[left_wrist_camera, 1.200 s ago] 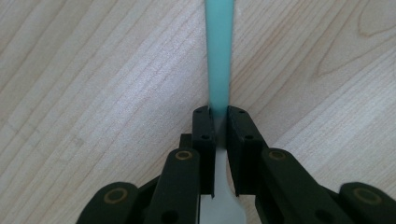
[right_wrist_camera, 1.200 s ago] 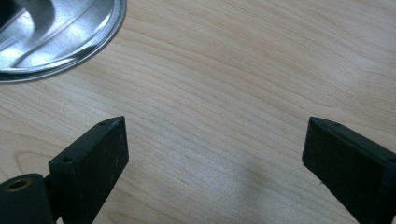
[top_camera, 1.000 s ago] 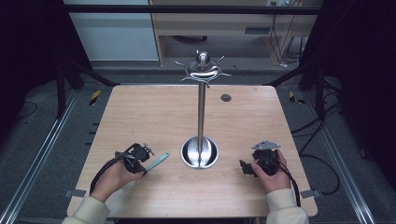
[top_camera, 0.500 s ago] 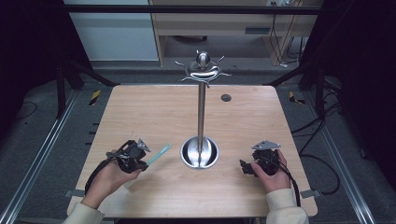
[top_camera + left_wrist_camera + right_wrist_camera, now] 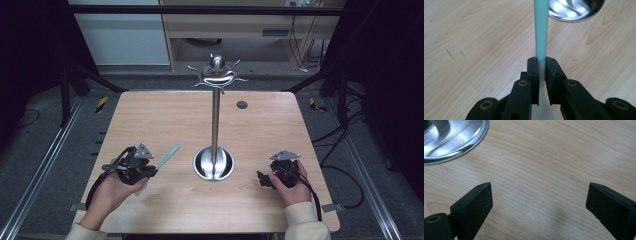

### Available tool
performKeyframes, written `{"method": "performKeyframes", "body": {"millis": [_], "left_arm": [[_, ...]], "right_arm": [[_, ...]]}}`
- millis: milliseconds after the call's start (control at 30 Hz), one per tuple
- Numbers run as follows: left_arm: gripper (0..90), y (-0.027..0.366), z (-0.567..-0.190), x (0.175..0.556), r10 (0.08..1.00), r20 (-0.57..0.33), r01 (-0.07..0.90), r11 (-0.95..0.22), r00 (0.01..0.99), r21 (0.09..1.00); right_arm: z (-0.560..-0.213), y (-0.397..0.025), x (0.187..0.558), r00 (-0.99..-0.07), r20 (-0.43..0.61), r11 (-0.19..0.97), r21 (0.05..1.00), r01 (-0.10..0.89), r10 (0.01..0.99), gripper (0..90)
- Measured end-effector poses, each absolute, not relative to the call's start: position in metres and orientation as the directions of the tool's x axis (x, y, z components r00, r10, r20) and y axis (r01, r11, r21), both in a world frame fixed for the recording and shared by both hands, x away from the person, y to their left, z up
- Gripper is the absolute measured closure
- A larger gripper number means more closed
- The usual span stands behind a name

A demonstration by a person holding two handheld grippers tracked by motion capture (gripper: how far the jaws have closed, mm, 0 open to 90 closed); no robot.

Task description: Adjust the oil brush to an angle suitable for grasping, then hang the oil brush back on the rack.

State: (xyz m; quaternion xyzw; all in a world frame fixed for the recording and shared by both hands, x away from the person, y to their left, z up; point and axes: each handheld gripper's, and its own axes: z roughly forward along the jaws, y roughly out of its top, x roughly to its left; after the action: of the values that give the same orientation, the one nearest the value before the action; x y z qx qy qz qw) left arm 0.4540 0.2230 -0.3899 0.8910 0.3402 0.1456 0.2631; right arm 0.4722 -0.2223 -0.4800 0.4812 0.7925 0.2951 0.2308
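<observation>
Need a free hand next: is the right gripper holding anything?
No, the right gripper stands wide open over bare table, nothing between its jaws.

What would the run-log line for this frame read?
left gripper: shut on teal utensil handle, tip toward stand base | right gripper: open, empty, over table | stand: upright, centre

We're looking at a lab-type recording setup here: a bare wooden table (image 5: 165,115) boxed in by black framing (image 5: 200,9), metal floor rails (image 5: 45,165) either side of it, loose cables (image 5: 345,175) right of it, grey carpet underneath.
</observation>
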Motion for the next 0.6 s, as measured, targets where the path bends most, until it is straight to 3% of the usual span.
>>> {"method": "performKeyframes", "body": {"millis": [600], "left_arm": [[82.2,0.228,-0.359,0.441,0.697,0.092,0.449,-0.551,0.711,0.703]], "right_arm": [[-0.480,-0.223,0.472,-0.426,-0.081,0.359,0.690,0.628,0.901,7.7]]}}
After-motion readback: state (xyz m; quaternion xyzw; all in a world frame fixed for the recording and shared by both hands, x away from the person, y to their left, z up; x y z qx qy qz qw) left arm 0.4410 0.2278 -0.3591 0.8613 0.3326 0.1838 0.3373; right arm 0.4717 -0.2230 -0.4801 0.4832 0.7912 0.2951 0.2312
